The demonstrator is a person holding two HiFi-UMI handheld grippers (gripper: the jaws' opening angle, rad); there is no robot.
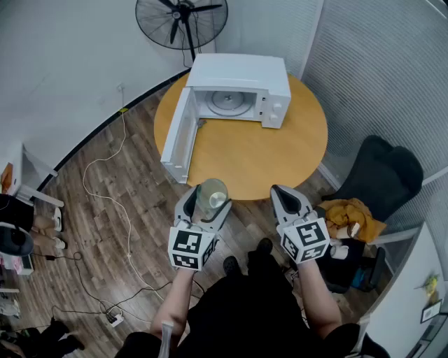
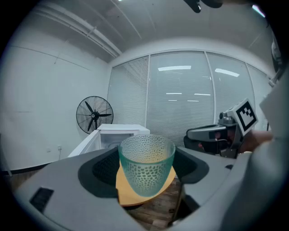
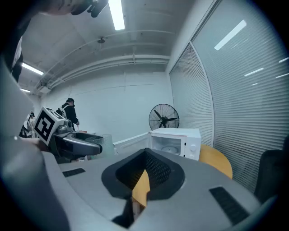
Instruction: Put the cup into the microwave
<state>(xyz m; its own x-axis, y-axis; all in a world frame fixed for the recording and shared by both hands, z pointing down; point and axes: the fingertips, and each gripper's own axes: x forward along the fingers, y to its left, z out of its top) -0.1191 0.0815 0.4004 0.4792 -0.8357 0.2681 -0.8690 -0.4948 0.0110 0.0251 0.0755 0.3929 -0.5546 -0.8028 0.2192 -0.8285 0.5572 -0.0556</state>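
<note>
The lower part of the cup point(image 1: 212, 194) is hidden from the head view by the left gripper point(image 1: 208, 200). The left gripper view shows it whole: a clear, dimpled tumbler point(image 2: 146, 162), upright, clamped between the two jaws. It hangs in the air at the near edge of the round tabletop point(image 1: 252, 157), touching nothing else. The right gripper point(image 1: 287, 194) hovers beside it at the same near edge. Its jaws are drawn together with only a thin sliver of tabletop showing between them, and nothing is held.

Only part of the microwave point(image 1: 241, 87) interior can be seen, including a pale turntable point(image 1: 231, 103). The microwave stands at the far edge of the tabletop. Its door point(image 1: 176, 136) is swung wide open along the left edge.

The tabletop is orange-brown wood, bare apart from the microwave. Below it is a plank floor point(image 1: 77, 210) with a white cable point(image 1: 105, 199) trailing across it. White walls and slatted blinds close in the room. A dark chair point(image 1: 381, 175) stands off the right edge, with a yellow cloth point(image 1: 350, 213) beside it. A standing fan point(image 1: 182, 21) rises beyond the far edge, its top cut off.

In the right gripper view a distant person point(image 3: 70, 110) is too small to make out.

In all there are one cup, one microwave, one fan, one chair and two grippers.
</note>
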